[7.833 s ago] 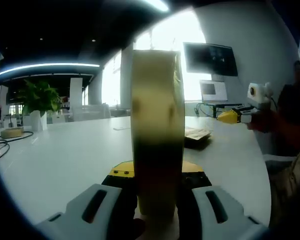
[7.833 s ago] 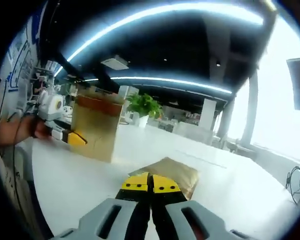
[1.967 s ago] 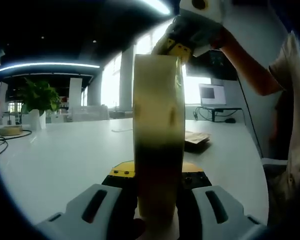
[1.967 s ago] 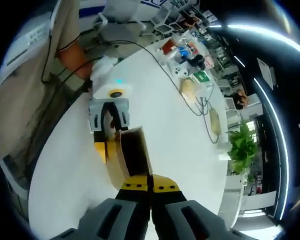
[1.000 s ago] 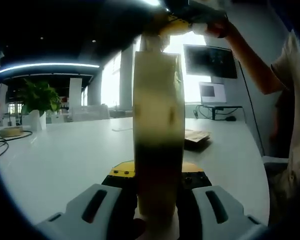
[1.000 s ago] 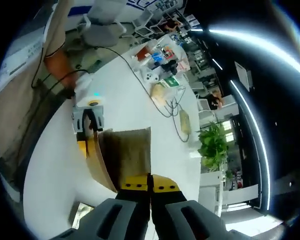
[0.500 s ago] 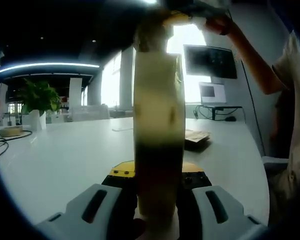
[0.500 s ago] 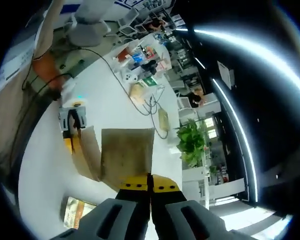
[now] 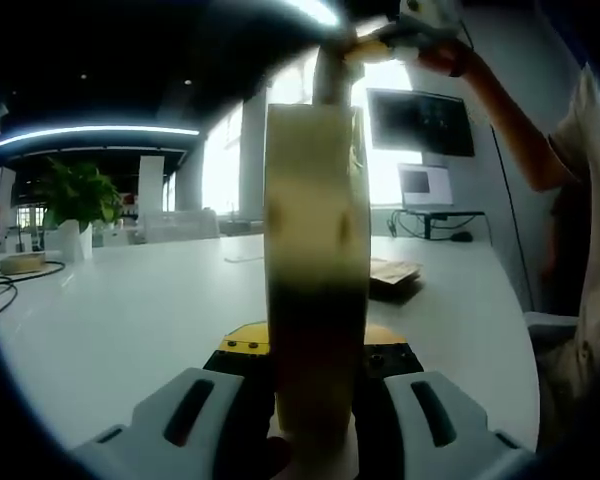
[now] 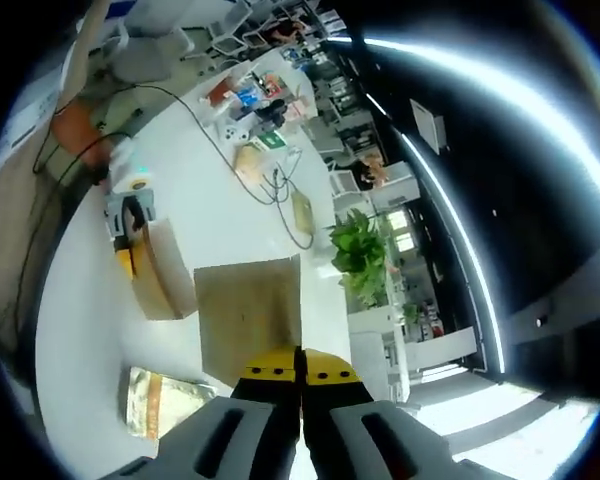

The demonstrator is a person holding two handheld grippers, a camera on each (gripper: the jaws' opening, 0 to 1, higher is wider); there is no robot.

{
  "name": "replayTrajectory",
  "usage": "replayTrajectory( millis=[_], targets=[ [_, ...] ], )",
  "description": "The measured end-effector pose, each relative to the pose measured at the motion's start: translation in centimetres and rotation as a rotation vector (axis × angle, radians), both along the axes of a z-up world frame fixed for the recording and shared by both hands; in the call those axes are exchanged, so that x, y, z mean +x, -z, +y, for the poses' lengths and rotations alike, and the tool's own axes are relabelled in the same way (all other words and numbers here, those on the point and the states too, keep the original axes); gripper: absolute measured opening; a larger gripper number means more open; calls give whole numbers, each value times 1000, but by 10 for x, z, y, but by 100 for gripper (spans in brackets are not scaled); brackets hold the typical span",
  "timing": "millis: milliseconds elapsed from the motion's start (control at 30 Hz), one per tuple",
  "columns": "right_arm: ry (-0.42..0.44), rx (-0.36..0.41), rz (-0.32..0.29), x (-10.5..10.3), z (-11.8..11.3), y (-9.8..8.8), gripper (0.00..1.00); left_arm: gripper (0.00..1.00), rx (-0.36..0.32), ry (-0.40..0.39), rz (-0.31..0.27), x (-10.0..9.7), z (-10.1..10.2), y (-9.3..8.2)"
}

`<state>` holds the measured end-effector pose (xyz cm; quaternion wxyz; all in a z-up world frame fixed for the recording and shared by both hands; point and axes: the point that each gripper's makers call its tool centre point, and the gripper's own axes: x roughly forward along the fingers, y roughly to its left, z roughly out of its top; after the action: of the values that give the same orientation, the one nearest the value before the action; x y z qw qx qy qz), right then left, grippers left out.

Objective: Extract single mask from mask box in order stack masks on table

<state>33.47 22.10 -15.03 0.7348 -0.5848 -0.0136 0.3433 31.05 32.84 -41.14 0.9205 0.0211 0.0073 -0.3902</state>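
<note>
One mask box [image 10: 158, 268], one lifted mask [image 10: 248, 318], one mask stack [image 10: 155, 402], one potted plant [image 10: 363, 258], two tongs.

Box [image 9: 315, 270] edge-on and blurred, hiding the desk [image 9: 130, 320] behind it, mask [image 10: 248, 318] bottom edge hidden between the right tongs [image 10: 300, 368], clutter beyond the box too small to tell

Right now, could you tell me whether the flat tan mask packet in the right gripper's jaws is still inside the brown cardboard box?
No: the flat tan mask packet hangs clear of the brown cardboard box, pinched by the right gripper.
</note>
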Motion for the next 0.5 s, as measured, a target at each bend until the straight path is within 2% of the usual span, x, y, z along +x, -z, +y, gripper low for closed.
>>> replayTrajectory(
  millis=[333, 500],
  targets=[
    [108, -22, 32, 13, -42, 28, 0, 20, 1, -3, -1, 1, 0, 0],
    [163, -19, 72, 25, -66, 46, 0, 20, 2, -4, 0, 1, 1, 0]
  ],
)
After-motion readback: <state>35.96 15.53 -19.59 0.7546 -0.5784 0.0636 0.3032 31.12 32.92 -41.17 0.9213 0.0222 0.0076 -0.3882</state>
